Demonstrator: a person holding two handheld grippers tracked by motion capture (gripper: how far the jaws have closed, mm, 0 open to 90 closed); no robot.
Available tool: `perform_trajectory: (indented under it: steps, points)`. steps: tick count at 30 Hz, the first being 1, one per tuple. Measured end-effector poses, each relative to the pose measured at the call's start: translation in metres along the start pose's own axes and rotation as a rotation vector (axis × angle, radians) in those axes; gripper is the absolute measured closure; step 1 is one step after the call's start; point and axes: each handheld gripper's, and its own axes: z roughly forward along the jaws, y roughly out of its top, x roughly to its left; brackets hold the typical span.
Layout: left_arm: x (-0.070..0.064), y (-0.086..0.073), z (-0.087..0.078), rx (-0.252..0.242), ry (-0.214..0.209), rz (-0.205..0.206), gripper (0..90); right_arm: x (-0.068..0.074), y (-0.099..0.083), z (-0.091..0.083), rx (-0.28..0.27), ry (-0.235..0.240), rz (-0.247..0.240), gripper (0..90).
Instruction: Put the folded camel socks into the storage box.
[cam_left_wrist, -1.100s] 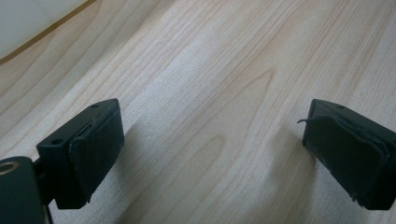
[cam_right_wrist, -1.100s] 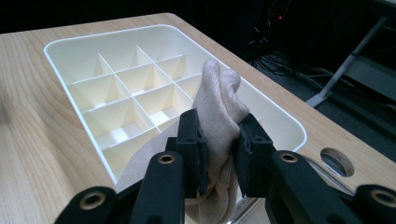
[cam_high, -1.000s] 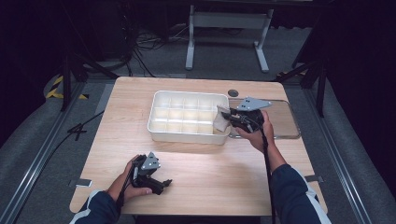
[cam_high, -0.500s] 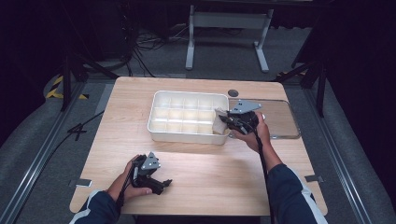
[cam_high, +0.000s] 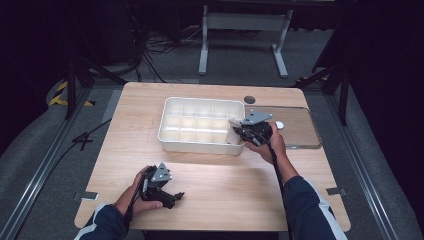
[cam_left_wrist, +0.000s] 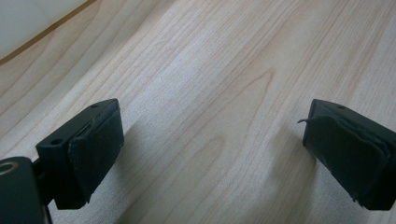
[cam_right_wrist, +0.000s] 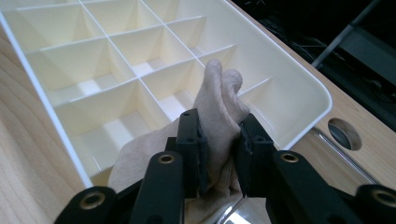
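Sock, beige and bunched, sits clamped between the jaws of your right gripper, held over the near right corner of the white divided tray.

Nearest you, your left hand rests low on the wooden table close to its near left edge, wrist flat, with your left gripper pointing right across the boards. In the left gripper view its jaws stand wide apart over bare wood with nothing between them.

Farther off, your right forearm reaches up from the near right, the hand wrapped round the right gripper, which points left toward the tray's right end. In the right gripper view the sock's folded end pokes up past the jaw tips, while its lower part drapes down behind the gripper body and is cut off at the bottom edge. Whether the cloth touches the tray floor cannot be told.

Beyond your right hand, a clear lid lies flat to the right of the tray; a small white object on it is too small to make out.
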Motion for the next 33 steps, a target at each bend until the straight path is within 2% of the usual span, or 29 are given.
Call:
perform_trajectory:
  steps: [5,9,12,16,17,19,20,22,24,25,28,33]
  points:
    - [0.0,0.0,0.0,0.0,0.001,-0.002,5.4,-0.004,-0.002,0.001,0.006,-0.015,0.009,73.8]
    - [0.0,0.0,0.0,-0.002,0.0,-0.003,5.3,-0.001,0.003,-0.002,0.001,-0.055,-0.035,73.8]
    - [0.0,0.0,0.0,-0.002,0.0,-0.003,5.3,-0.001,0.006,-0.005,-0.006,-0.082,-0.051,73.8]
    - [0.0,0.0,0.0,-0.002,0.0,-0.002,5.3,0.0,0.006,-0.006,-0.002,-0.093,-0.061,74.0]
    - [0.0,0.0,0.0,-0.002,0.0,-0.002,5.3,0.004,0.006,-0.001,0.022,-0.08,-0.087,74.1]
    - [0.0,0.0,0.0,-0.002,0.0,-0.002,5.3,0.007,0.005,0.001,0.035,-0.081,-0.106,74.0]
    - [0.0,0.0,0.0,-0.002,0.0,-0.002,5.3,0.011,0.004,0.005,0.057,-0.057,-0.125,74.1]
    - [0.0,0.0,0.0,-0.004,-0.001,-0.005,5.3,0.012,0.003,0.007,0.073,-0.029,-0.127,74.0]
    - [0.0,0.0,0.0,-0.004,0.0,-0.006,5.3,0.012,0.001,0.012,0.115,0.009,-0.133,74.0]
    - [0.0,0.0,0.0,-0.004,0.0,-0.006,5.3,0.012,0.001,0.012,0.115,0.009,-0.133,74.0]
    - [0.0,0.0,0.0,-0.004,-0.001,-0.006,5.3,0.008,0.001,0.013,0.127,0.054,-0.098,73.9]
    - [0.0,0.0,0.0,-0.002,0.0,-0.003,5.3,0.001,0.006,0.016,0.199,0.126,-0.051,73.9]
